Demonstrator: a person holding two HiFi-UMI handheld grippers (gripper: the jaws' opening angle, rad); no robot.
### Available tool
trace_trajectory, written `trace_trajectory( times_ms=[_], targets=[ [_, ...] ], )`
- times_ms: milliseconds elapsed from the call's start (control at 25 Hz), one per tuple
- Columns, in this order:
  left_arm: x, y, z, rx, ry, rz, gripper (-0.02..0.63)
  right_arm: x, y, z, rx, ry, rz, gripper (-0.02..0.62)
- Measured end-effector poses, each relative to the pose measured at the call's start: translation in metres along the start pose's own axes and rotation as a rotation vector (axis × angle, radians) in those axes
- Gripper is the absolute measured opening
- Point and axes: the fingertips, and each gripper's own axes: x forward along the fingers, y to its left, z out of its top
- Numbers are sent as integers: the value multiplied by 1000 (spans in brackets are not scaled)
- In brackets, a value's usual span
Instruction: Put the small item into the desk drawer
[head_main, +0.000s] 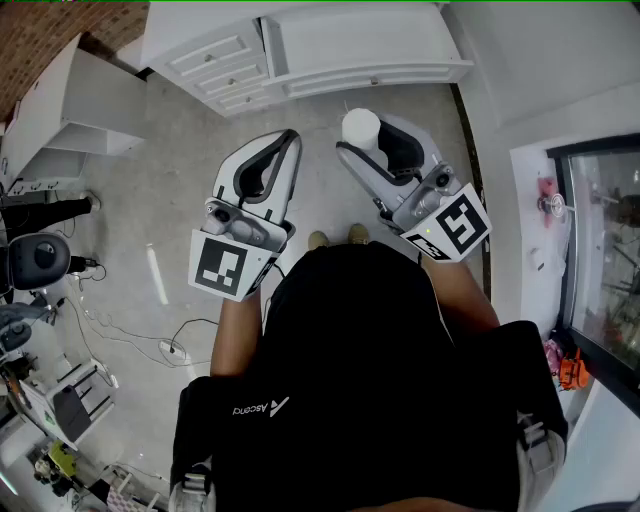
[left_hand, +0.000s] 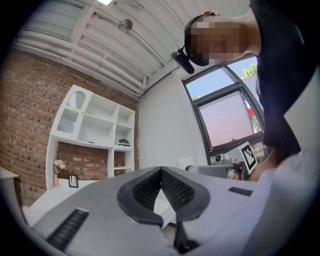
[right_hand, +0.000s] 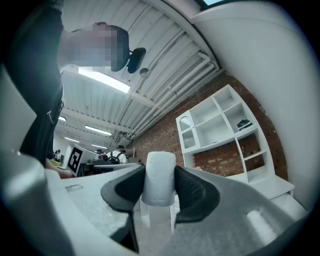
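**A:** Where is the item?

**B:** The white item (right_hand: 159, 172) is between the two fingers (right_hand: 194, 189) of the right gripper (head_main: 372, 138). It stands up straight, and its round top pokes out past the fingertips.

**A:** Do the fingers touch it?

**B:** Yes. One dark finger presses on each side. They stand wide apart, and the item fills the gap.

**A:** What about the left gripper (left_hand: 161, 172)?

**B:** Its fingers meet at the tips. There is only a thin slit lower down, and nothing is in it.

**A:** Are the two grippers close?

**B:** They are side by side, near each other but not touching. Both are up in the air over the floor (head_main: 180, 150).

**A:** Where is the desk?

**B:** The white desk (head_main: 360, 45) is out past the fingertips, well apart from them. Its drawers (head_main: 215, 62) are out past the left fingers, and they look shut.

**A:** What is behind the item?

**B:** Far past the right fingers there is a white shelf (right_hand: 220, 125) on a brick wall (right_hand: 165, 137).
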Motion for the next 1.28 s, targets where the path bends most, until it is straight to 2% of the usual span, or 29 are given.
trace_trajectory(
  times_ms=[200, 760, 1040, 1280],
  targets=[
    [15, -5, 8, -8, -14, 12, -2, -8, -10, 0, 37, -6, 16, 179],
    [57, 2, 6, 21, -1, 105, -2, -23, -64, 0, 39, 3, 39, 180],
    [68, 35, -2, 23, 4, 137, -2, 9, -91, -14, 18, 53, 54, 179],
    [77, 100, -12, 7, -18, 149, -2, 73, -117, -32, -18, 104, 58, 180]
  ],
)
